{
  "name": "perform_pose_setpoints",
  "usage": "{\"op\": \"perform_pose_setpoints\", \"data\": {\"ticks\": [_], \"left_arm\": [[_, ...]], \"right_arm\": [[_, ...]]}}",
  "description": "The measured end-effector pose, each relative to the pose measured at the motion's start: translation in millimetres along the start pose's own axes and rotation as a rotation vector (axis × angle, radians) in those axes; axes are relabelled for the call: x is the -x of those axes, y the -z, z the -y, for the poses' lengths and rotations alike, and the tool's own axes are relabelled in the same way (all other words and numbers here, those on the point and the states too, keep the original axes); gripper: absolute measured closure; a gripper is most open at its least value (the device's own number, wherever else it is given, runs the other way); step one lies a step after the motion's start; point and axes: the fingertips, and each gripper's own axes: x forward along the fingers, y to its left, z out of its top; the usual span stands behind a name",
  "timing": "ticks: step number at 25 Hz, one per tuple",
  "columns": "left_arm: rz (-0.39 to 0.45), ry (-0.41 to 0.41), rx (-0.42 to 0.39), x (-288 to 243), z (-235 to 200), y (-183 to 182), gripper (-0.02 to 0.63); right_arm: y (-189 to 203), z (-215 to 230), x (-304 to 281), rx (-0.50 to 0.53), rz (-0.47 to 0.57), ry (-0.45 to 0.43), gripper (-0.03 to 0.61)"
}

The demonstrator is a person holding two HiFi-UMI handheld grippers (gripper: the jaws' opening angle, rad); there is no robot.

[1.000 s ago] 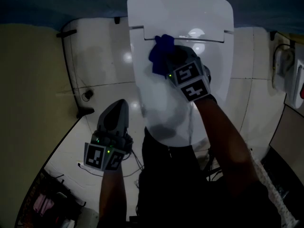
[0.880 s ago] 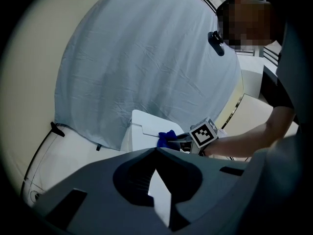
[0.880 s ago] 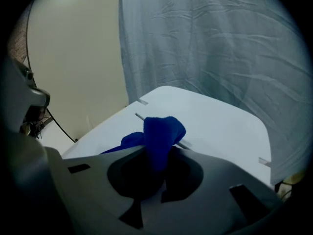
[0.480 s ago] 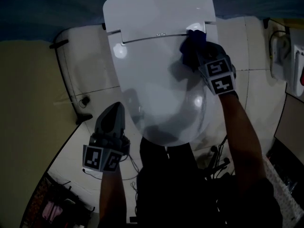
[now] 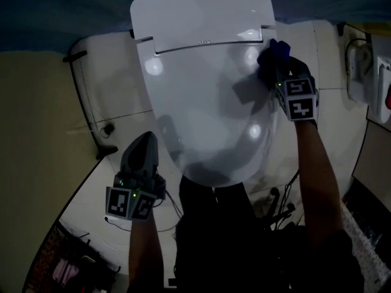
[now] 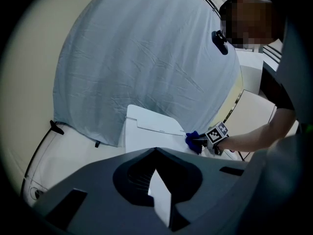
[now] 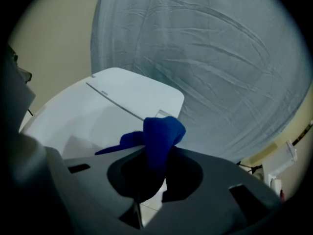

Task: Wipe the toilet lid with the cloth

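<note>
The white toilet lid [image 5: 208, 102] lies closed in the head view's middle, with the cistern cover [image 5: 201, 14] behind it. My right gripper [image 5: 275, 63] is shut on a dark blue cloth [image 5: 273, 57] at the lid's far right edge, near the hinge. In the right gripper view the cloth [image 7: 161, 136] bunches up between the jaws, over the lid [image 7: 93, 116]. My left gripper [image 5: 142, 154] hangs low at the toilet's left side, off the lid, jaws together and holding nothing. The left gripper view shows the toilet [image 6: 146, 131] and the distant cloth [image 6: 193, 141].
A grey-blue sheet [image 6: 146, 58] hangs behind the toilet. White floor tiles [image 5: 116, 90] surround it, with a black cable and plug [image 5: 110, 130] at the left. A wall fixture [image 5: 360, 72] is at the right. Cables lie on the floor near my legs [image 5: 214, 237].
My right gripper has swept the cloth from the lid's back middle to its far right edge. The left gripper has stayed at the toilet's left side.
</note>
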Motion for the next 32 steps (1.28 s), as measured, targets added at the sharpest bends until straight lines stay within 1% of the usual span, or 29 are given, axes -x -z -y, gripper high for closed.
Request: {"op": "perform_pose_setpoints", "data": {"ticks": [1,3,5,7,10,12,13,15,17,18,20,22,24,26,28,32], "left_arm": [[0.002,-0.006,0.006,4,-3,1,0.615],[0.006,-0.017,0.022,14,-9,5,0.616],[0.018,-0.034,0.028,23,-17,5,0.615],[0.013,-0.046,0.042,33,-26,9,0.615],[0.002,-0.060,0.021,51,-40,17,0.616],[0.011,-0.077,0.023,59,-44,16,0.615],[0.025,-0.090,0.040,61,-46,14,0.615],[0.040,-0.104,0.060,66,-48,13,0.617],[0.009,-0.091,0.034,74,-53,24,0.615],[-0.011,-0.083,0.018,78,-55,31,0.616],[-0.027,-0.075,-0.001,82,-56,38,0.615],[-0.022,-0.076,0.025,79,-53,40,0.615],[-0.004,-0.083,0.068,70,-48,34,0.616],[-0.005,-0.076,0.075,63,-45,31,0.615],[-0.035,-0.051,0.057,59,-40,37,0.615],[-0.063,0.002,0.020,43,-22,39,0.615]], "right_arm": [[-5,-5,6,0.005,0.015,-0.003,0.526],[-26,-25,23,-0.008,0.074,-0.036,0.526],[-59,-59,42,-0.048,0.179,-0.102,0.526],[-91,-111,57,-0.084,0.267,-0.202,0.526],[-129,-205,77,-0.143,0.327,-0.414,0.526],[-145,-262,85,-0.190,0.336,-0.541,0.526],[-150,-286,87,-0.208,0.329,-0.592,0.526],[-151,-327,86,-0.232,0.287,-0.668,0.526],[-142,-359,76,-0.245,0.225,-0.711,0.526],[-136,-370,68,-0.239,0.195,-0.717,0.528],[-121,-379,53,-0.190,0.137,-0.687,0.528],[-103,-377,43,-0.122,0.081,-0.644,0.528],[-88,-368,37,-0.097,0.048,-0.614,0.526],[-80,-354,34,-0.093,0.040,-0.583,0.526],[-71,-339,33,-0.076,0.037,-0.552,0.526],[-52,-300,34,-0.017,0.044,-0.499,0.526]]}}
